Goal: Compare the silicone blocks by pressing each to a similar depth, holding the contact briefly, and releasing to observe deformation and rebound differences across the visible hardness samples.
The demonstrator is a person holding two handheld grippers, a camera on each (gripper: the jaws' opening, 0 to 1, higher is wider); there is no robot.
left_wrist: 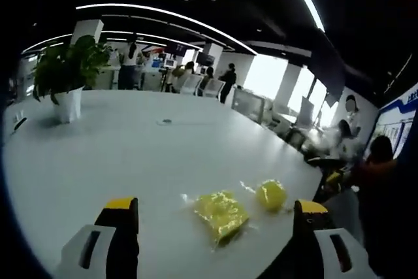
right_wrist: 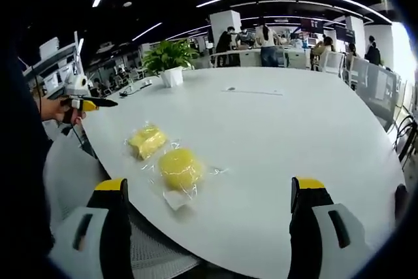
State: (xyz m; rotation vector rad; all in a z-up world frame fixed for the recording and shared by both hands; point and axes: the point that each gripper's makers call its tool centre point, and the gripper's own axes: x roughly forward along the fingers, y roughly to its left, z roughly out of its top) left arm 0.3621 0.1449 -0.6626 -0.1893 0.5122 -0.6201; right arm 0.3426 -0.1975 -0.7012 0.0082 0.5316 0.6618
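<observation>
Large white counter [left_wrist: 130, 161] with a rounded edge, set in an open office; ceiling light strips overhead, several people standing and seated at the far end.

Potted plant [left_wrist: 65, 76] in a white pot stands on the counter, well apart from the samples; the right gripper view has it too, far back.

Left gripper [left_wrist: 215, 227]: jaws wide apart, yellow-tipped, holding nothing, hovering above the counter's near edge. In the right gripper view it is at the left border, gripped by a hand [right_wrist: 55, 109], off the counter's side.

Right gripper [right_wrist: 209, 207]: jaws likewise spread, empty, poised over the counter edge, not touching either sample.

Two yellow silicone samples, each in clear plastic wrap, lie near the counter edge, just beside one another. Rectangular block [left_wrist: 222, 213] lies flat between the left jaws as seen from that camera. Round block [right_wrist: 179, 168] sits nearer the right gripper; a small white tag [right_wrist: 175, 199] shows at its wrapper's edge.
</observation>
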